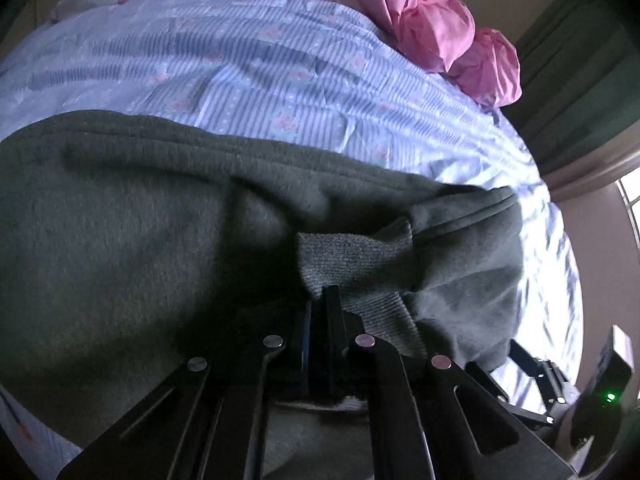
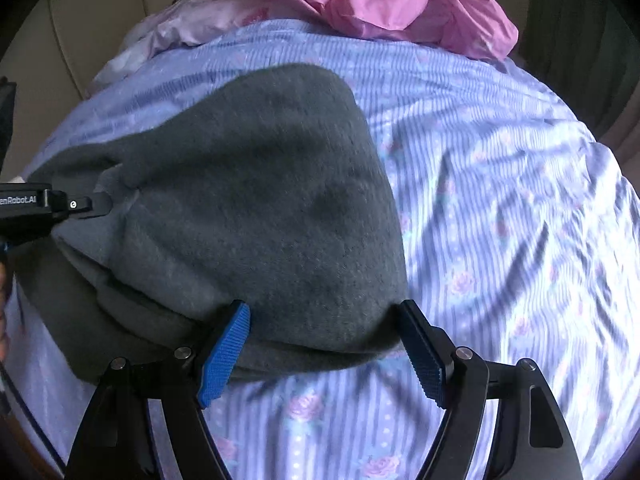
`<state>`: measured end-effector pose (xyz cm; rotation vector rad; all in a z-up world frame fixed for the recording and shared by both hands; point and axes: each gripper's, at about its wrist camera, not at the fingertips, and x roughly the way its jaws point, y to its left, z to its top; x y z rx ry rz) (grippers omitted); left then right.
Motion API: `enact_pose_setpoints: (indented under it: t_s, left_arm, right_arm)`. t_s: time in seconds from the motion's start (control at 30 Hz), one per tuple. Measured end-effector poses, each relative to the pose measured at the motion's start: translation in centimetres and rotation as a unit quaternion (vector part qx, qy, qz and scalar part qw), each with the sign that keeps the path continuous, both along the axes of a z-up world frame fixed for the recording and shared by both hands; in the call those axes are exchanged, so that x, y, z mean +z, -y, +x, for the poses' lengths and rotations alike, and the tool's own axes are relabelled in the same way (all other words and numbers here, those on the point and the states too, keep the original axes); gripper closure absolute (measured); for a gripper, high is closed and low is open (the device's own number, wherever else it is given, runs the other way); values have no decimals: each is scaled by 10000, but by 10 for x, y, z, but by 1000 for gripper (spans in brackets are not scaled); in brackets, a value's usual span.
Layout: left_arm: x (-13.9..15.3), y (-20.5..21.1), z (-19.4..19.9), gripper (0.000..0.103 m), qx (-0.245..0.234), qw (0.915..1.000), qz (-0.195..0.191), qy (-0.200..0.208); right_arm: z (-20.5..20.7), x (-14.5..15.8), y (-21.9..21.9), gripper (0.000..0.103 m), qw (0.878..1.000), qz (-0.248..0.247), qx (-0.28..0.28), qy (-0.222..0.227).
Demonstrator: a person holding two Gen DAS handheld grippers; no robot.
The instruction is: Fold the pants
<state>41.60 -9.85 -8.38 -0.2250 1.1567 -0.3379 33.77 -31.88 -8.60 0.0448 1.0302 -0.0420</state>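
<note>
Garment: dark grey fleece sweatpants lie bunched on the bed, on the blue striped floral bedsheet, already doubled over themselves with more than one layer showing at the near edge
Left claw: the left claw is pinched tight on the ribbed cuff, its jaws all but touching with the knit between them; in the right wrist view the same claw bites the cloth at the left side of the bundle
Right claw: the right claw stands wide, blue pads either side of the near folded edge, the left pad touching the fleece, nothing gripped
Done so far: by my reading, at least one fold is in; the pants sit as a compact stacked shape, not spread at full length
Left to do: the cuff end looks not yet laid flat, the layers near the left claw are rumpled, and the edges are not squared, so I judge the fold roughly midway
Background: crumpled pink bedding sits at the far end of the bed, well apart from the pants
</note>
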Motion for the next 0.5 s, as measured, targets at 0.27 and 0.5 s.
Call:
enact_pose_setpoints:
  t_s: [0.27,0.5]
  left_arm:
    - [39,-18,-25,40,-304,9970,98,708]
    - [73,-125,-76,27,562,9914,-363,1127]
  right_arm:
    - [-15,19,-5,27,9996,-127,127,238]
    - [-35,88,-48,27,9903,-58,377,1336]
